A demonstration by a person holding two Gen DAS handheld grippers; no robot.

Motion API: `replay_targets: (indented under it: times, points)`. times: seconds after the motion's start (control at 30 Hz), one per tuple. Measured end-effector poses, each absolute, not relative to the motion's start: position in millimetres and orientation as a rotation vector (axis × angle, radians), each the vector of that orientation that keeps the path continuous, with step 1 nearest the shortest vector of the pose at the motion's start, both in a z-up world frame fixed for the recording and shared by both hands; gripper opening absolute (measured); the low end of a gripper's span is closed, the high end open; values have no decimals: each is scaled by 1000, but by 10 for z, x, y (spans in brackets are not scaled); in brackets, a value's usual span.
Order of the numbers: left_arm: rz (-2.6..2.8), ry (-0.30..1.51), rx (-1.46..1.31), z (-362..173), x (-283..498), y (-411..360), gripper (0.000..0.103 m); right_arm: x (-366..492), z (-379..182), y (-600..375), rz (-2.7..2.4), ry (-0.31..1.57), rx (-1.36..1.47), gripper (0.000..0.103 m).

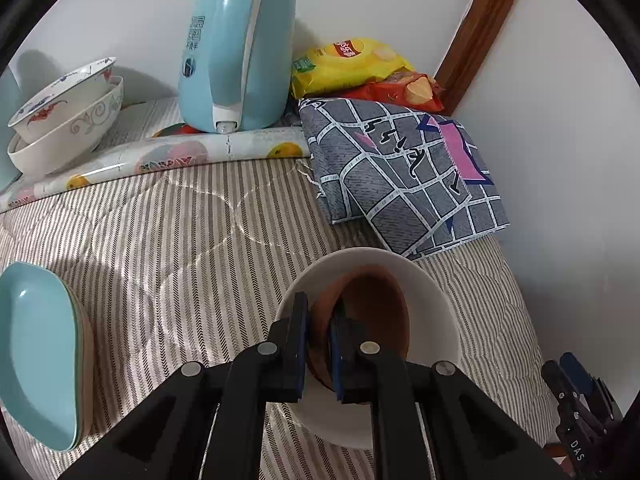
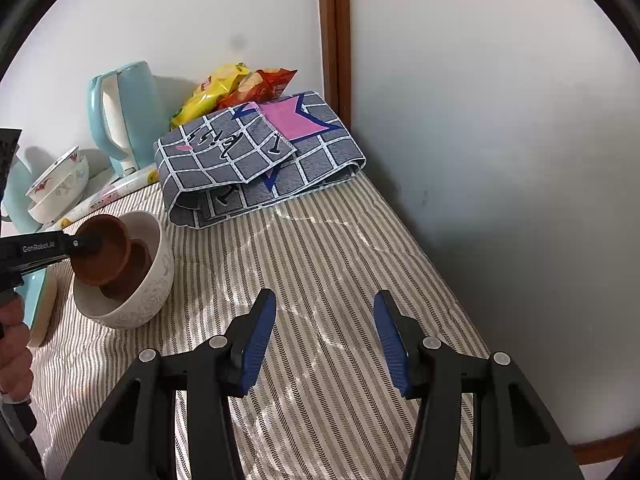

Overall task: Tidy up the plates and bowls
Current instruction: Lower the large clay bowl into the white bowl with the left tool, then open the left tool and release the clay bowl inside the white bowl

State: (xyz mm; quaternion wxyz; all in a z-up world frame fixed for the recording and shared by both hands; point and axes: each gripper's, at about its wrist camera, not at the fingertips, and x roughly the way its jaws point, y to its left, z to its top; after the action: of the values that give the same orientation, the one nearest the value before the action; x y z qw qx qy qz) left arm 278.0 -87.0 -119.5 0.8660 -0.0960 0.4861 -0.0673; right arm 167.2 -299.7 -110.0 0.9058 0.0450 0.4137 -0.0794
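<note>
My left gripper (image 1: 320, 304) is shut on the near rim of a brown wooden bowl (image 1: 376, 308). That bowl hangs tilted, its lower part inside a white bowl (image 1: 436, 300) that stands on the striped cloth. The right wrist view shows the same from the side: left gripper (image 2: 80, 244), brown bowl (image 2: 104, 256), white bowl (image 2: 148, 300). My right gripper (image 2: 325, 296) stands open over bare striped cloth, right of the white bowl, with nothing between its fingers; it also shows at the lower right edge (image 1: 576, 384). Two patterned white bowls (image 1: 60, 120) sit stacked at the back left. Teal plates (image 1: 36, 352) lie stacked at the left.
A light-blue kettle (image 1: 236, 52) stands against the back wall on a fruit-print mat. A folded grey checked cloth (image 2: 256, 160) lies at the back, with snack bags (image 2: 224, 88) behind it. A wall runs along the right side. A person's hand (image 2: 14, 344) holds the left gripper.
</note>
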Motion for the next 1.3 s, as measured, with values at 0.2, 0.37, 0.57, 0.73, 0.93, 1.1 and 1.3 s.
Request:
replay_targets:
  times: [0.2,0.37,0.57,0.73,0.93,1.1,1.3]
  points:
    - [-145,1030,-203,-1267,2799,-898,10,1676,-1111,-2954,-156,860,87,50]
    - [-148,1039,-217,-1322,2793,-902,10,1672,-1121,-2947,-157,864,86,50]
    - [-164,1041,-222,-1341,2793,-939,10,1678,-1144,-2926,-152,879,88,50]
    - [-177,1037,-218,-1343,2797,-975,10,1682,-1154,-2881,-145,886,83,50]
    - [-194,1035,-217,-1344,2804,-968,10,1698,-1158,-2835,-136,890,78,50]
    - [-213,1036,-210,-1339,2801,-976,13,1702,-1146,-2786,-128,891,66,50]
    - [-221,1040,-184,-1330,2788,-999,20,1714,-1113,-2758,-125,888,65,50]
